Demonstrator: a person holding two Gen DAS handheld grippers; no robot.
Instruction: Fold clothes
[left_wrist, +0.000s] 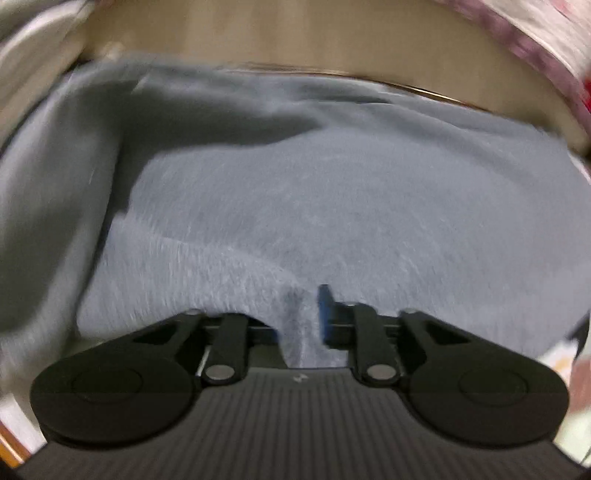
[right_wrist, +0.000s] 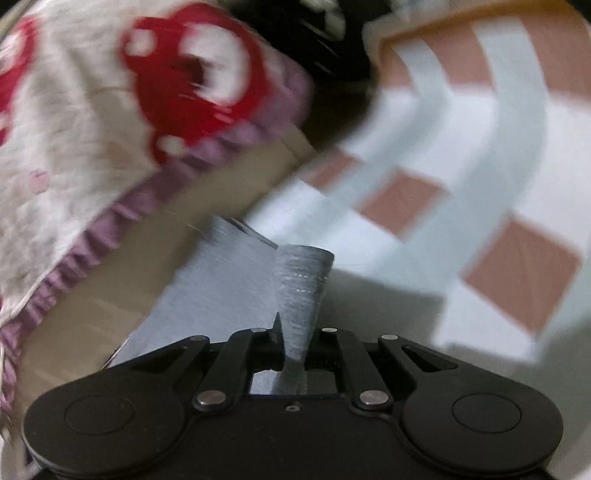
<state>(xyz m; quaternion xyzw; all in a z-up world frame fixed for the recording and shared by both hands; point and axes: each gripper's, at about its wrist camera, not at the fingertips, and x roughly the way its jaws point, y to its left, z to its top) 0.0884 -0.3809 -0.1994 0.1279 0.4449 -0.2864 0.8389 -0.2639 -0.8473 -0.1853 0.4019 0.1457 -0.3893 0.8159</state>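
The grey garment (left_wrist: 332, 206) is soft matt cloth with a faintly fuzzy nap; a pinched fold of it sits between the jaws of the left gripper (left_wrist: 301, 325), whose body is matt black plastic with ribbed housing and dull metal pivot pins. Between the right gripper (right_wrist: 295, 343) jaws the same cloth bunches. Beyond and left lies a quilted white-and-red blanket (right_wrist: 74, 110) with a ruffled purple cloth edge.

Both wrist views look down, close, sharing grey cloth (left_wrist: 332, 206).
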